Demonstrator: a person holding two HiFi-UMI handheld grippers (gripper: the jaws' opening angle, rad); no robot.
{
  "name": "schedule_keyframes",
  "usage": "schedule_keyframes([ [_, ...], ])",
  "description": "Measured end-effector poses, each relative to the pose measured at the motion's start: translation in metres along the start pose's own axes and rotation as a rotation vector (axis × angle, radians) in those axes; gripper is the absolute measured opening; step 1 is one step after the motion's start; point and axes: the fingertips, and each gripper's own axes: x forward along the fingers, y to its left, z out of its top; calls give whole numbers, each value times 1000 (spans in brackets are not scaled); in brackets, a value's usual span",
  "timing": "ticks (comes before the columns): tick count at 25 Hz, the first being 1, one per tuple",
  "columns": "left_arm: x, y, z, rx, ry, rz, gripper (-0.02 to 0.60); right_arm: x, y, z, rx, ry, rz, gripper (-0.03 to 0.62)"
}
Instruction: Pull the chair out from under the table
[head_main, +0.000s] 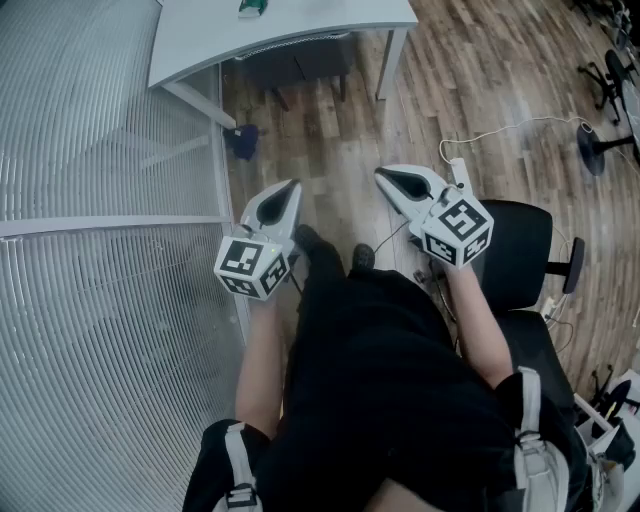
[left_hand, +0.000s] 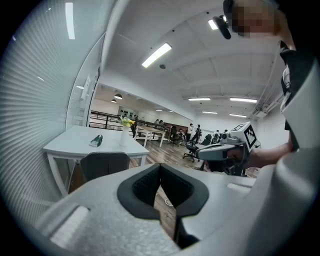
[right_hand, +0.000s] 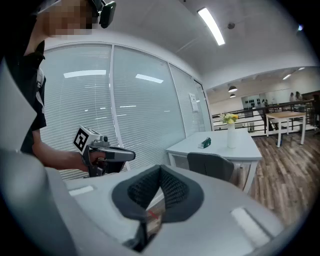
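The left tongs (head_main: 291, 187) and the right tongs (head_main: 384, 174) were each pressed together with nothing between them. They were held side by side, near one another, and tipped slightly downward over the brown wood-plank floor (head_main: 330, 140). A person's bare forearms led back from them to a lap in black clothing.

Well ahead of both tips stood the white flat-topped desk (head_main: 300, 28). The dark grey padded chair (head_main: 300, 60) sat tucked under the desk's near edge, its backrest showing in front of the edge. It was well apart from both tongs and touched by neither.

On the desk lay a small green-and-white object (left_hand: 96, 140), and beside it stood a white vase of yellow flowers (left_hand: 123, 134).

To the left of the left tongs ran a ribbed frosted-glass wall (head_main: 100, 150). Just to the right of the right tongs, and a little behind them, stood a black office chair with armrests (head_main: 520, 250). A thin white cable (head_main: 490, 135) trailed over the floor ahead of the right tongs.
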Motion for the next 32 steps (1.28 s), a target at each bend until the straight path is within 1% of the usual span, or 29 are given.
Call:
schedule_keyframes([
  [3,0,-10,-1,19,-6,8,11,-6,1,-3,-8,0,2,0],
  [9,-1,-18,-3,11,-11,5,9,-14,4,-8,-28,6,-9,1],
  [14,-3,-23,-5,24,0,4,11,-21,5,-10,-46,11,-25,2],
  [16,-3,-25,-7,27,5,4,11,-23,4,-9,-22,-10,-19,0],
  [19,-2,-26,-8,28,10,4,11,-26,2,-6,60,-54,2,2],
  [20,-2,-26,-9,27,12,4,11,-27,1,-6,71,-59,4,2],
  [25,0,-32,-10,22,19,6,11,-33,-1,-8,68,-59,-6,2],
  [32,10,-44,-13,24,30,-14,11,-45,-7,-19,78,-48,-26,2],
])
